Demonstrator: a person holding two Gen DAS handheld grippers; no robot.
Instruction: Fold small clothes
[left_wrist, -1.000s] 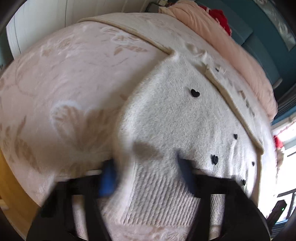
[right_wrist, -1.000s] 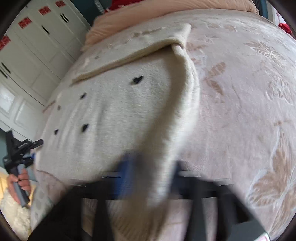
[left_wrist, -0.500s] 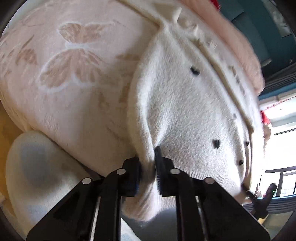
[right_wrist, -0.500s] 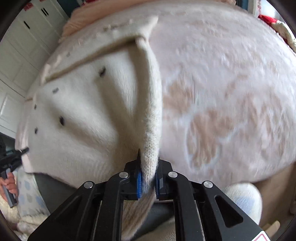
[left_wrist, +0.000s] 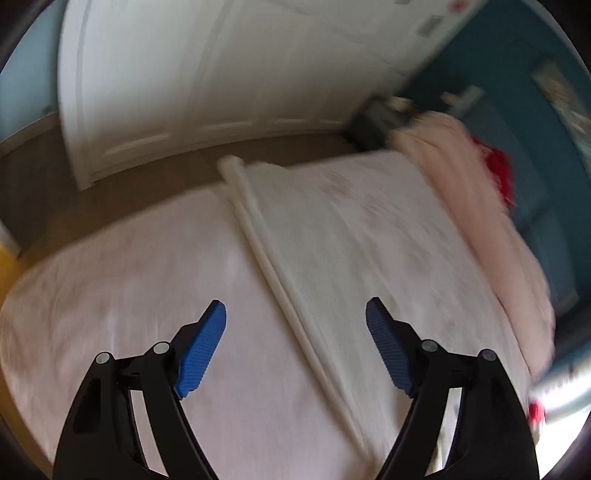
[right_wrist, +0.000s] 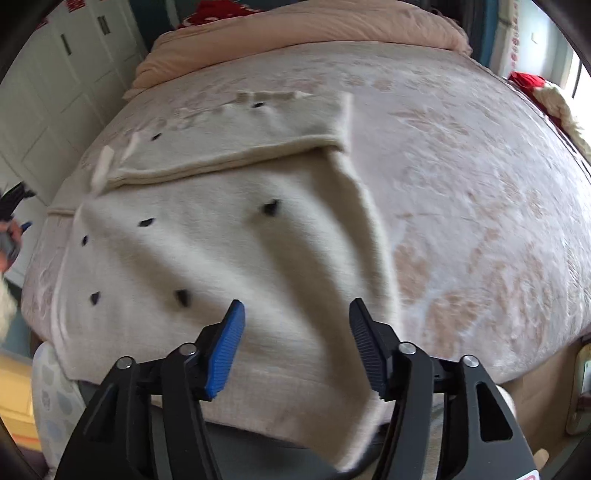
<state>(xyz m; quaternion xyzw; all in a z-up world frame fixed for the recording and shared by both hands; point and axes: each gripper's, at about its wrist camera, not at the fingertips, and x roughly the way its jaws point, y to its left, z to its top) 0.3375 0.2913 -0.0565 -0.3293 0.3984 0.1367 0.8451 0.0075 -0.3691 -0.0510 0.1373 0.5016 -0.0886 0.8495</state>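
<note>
- you have just let go: the right gripper (right_wrist: 295, 349) has its jaws spread, freshly opened, with nothing pinched. the cream fabric lies under and past the pads, not pressed by them.
- the left gripper (left_wrist: 295, 345) is the same, its jaws having just swung wide and empty. its view is motion-blurred, so read fine detail there with care.
- the cream sweater (right_wrist: 207, 266) with small dark heart marks lies on the pink patterned bedspread (right_wrist: 480, 206), towards the near left part of the bed. its lower hem droops over the near edge of the bed below your right gripper.
- one part, likely a sleeve (right_wrist: 236, 147), is already folded flat across the top of the garment. its rolled edge runs crosswise just above the heart marks.
- in the left wrist view a long folded edge (left_wrist: 269, 254) runs diagonally between the fingers; it seems to be the same garment's side, though the blur keeps that uncertain.
- judged from this, you sit between folds: one fold laid and released, the body still loose and rippled.
- the next move calls for a fresh grip on the hanging hem, both grippers set well apart on it. pinch the fabric alone, not the bedspread beneath.
- then carry the hem up towards the folded sleeve, keeping both corners level so that the ripples flatten rather than bunch.
</note>
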